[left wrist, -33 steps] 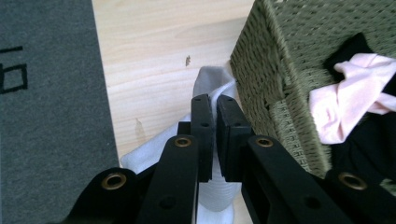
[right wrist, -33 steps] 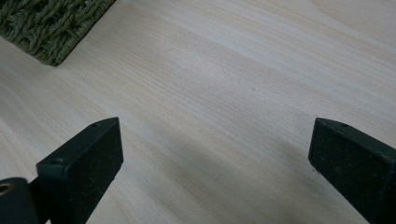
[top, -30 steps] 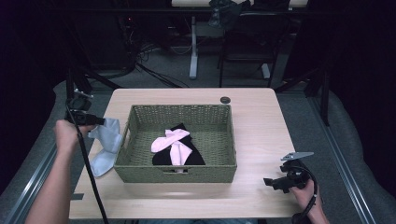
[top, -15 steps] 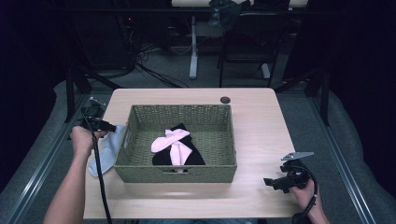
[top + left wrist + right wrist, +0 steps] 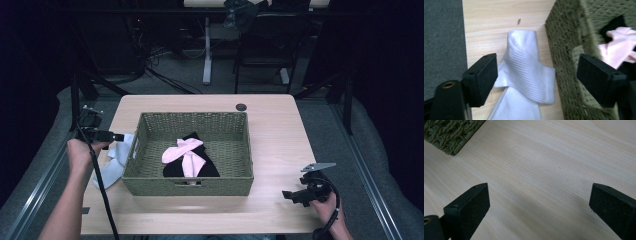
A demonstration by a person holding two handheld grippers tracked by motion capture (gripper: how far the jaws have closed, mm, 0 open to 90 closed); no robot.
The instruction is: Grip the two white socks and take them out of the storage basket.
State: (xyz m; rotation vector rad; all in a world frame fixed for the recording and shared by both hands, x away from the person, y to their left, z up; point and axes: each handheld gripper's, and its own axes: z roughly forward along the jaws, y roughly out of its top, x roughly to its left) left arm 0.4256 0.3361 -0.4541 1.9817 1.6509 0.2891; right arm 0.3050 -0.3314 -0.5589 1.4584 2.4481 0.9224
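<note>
Left gripper view: left tongs (image 5: 536, 80) released, jaws straddling white sock (image 5: 526, 72)
Sock: on counter (image 5: 486, 22), touching basket (image 5: 566, 50) outer wall, long axis running away from tongs
Right tongs (image 5: 295, 195): released, well apart
Nearer hand: left

high view overhead; gripper views close (sharing basket (image 5: 190, 187)).

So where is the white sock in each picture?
High view: the white sock lies on the table at the left, beside the woven basket.
Left gripper view: the sock lies in the middle, between the open claw's jaws.
Right gripper view: not in it.
Shared landmark: the basket, whose corner shows top left there.
</note>
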